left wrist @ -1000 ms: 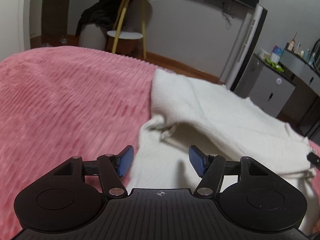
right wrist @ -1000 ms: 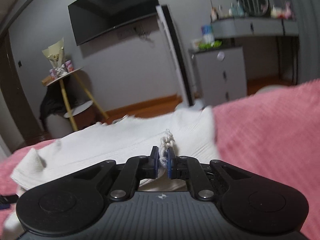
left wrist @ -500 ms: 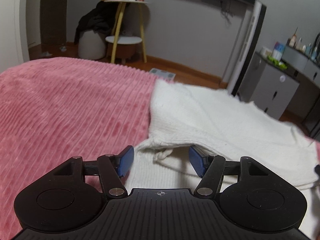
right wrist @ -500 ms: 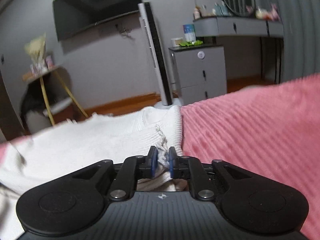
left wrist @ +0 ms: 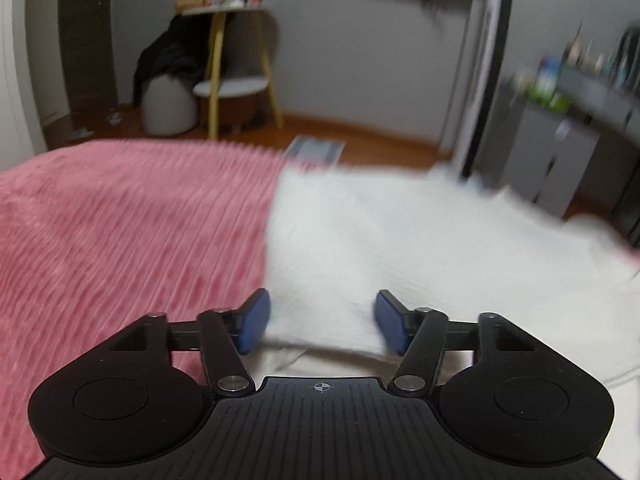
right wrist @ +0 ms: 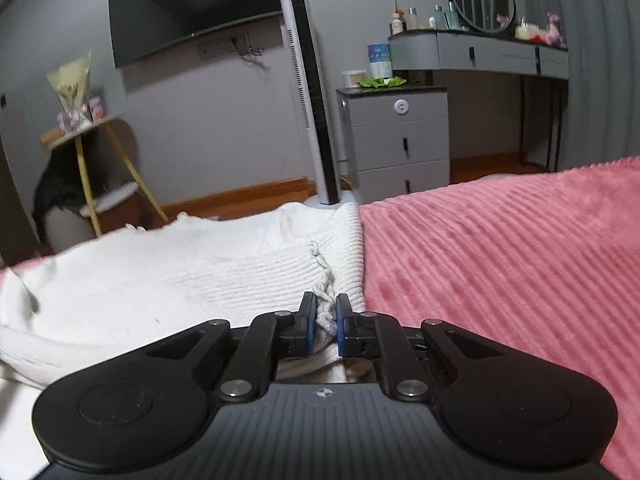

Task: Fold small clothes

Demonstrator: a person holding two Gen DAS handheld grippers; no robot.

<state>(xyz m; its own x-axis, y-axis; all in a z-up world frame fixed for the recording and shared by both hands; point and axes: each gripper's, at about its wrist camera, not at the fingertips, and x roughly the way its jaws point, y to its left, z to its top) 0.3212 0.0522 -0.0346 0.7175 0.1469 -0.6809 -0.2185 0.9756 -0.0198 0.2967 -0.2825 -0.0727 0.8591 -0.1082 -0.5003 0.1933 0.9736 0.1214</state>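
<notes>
A white knit sweater (left wrist: pixel 400 240) lies folded over on the pink ribbed blanket (left wrist: pixel 120 232). My left gripper (left wrist: pixel 320 322) is open, its blue pads spread over the near folded edge of the sweater, holding nothing. The left wrist view is blurred. In the right wrist view the sweater (right wrist: pixel 180 276) lies to the left on the blanket (right wrist: pixel 500 248). My right gripper (right wrist: pixel 325 320) is shut on a bunched, knotted edge of the sweater, low over the bed.
Beyond the bed's far edge are a yellow-legged side table (right wrist: pixel 84 140), a tower fan (right wrist: pixel 312 100), a grey drawer unit (right wrist: pixel 400 140) and a dressing table (right wrist: pixel 500 56). A TV (right wrist: pixel 196 4) hangs on the wall.
Both grippers moved forward and down, laying the upper layer of the sweater flat. The opening under the fold seen by the left gripper has closed. The right gripper stays shut on the edge.
</notes>
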